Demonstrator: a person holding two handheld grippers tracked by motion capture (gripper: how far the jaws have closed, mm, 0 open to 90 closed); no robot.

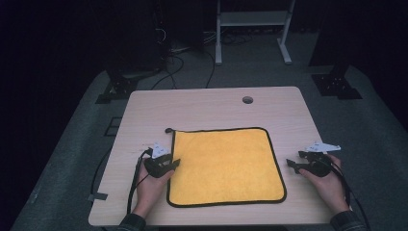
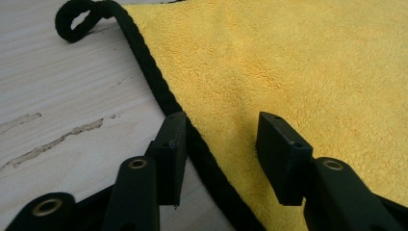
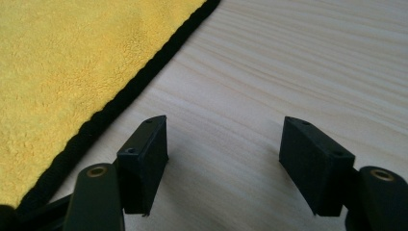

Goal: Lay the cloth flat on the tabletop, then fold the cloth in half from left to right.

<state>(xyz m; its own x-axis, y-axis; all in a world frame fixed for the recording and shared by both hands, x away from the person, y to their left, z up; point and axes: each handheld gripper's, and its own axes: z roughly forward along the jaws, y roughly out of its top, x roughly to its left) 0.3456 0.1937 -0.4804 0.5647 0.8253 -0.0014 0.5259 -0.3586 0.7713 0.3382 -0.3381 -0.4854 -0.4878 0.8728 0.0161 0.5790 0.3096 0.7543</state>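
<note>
Yellow terry cloth (image 1: 225, 166), bound in black piping, lies flat and square at the middle of the pale wood surface (image 1: 211, 103), a small hanging loop (image 2: 79, 19) at its far-left corner. Left tool (image 1: 166, 165) sits at the cloth's left edge, jaws moderately wide and empty; in the left gripper view they straddle the black piping, one on bare wood, one over the pile. Whether the jaw tips touch the cloth cannot be told from that angle. Right tool (image 1: 299, 166) rests on bare wood just beside the right edge, jaws wide apart, holding nothing.

Assessment: the cloth should be light, soft and limp; it will drape and fold under its own weight and may drag on the wood grain. The piped border or a corner looks like the firmest place to pinch, since the pile alone could slip. Open room is ample: bare wood runs round all four sides, with a cable hole (image 1: 247, 100) well beyond the far edge.
</note>
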